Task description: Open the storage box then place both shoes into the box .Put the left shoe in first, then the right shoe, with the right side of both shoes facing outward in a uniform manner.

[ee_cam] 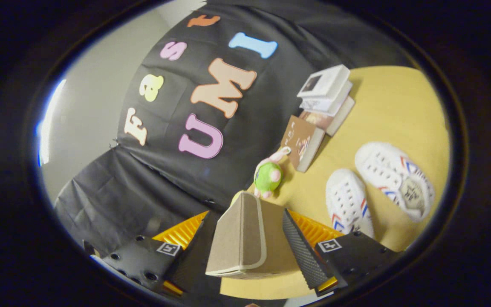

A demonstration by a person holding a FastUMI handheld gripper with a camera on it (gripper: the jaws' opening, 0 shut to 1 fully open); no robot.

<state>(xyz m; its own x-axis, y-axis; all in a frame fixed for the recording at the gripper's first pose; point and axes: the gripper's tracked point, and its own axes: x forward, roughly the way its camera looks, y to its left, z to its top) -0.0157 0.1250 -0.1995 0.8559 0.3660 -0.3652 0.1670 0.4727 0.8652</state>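
We see the gripper with a tan, fabric-covered panel, which we take for the lid of the storage box, standing between its two fingers; the view is tipped hard over, which fits a lid being swung up on its hinge. Whether both fingers press on the panel we cannot tell for certain; the fingers flank it closely on either side, but one side shows a sliver of gap, so we call it a narrow stance around the lid and no firmer than that.

Beyond the fingers and off to the right side lie the two white shoes, soles up or on their sides, near each other on the yellow table; we judge they wait there because the box must be opened before either goes in. Which is the left shoe we cannot tell from this angle.

Just ahead of the lid's far edge sits a small green plush toy; further beyond, a stack of books leans near the black cloth wall; neither belongs to the task.
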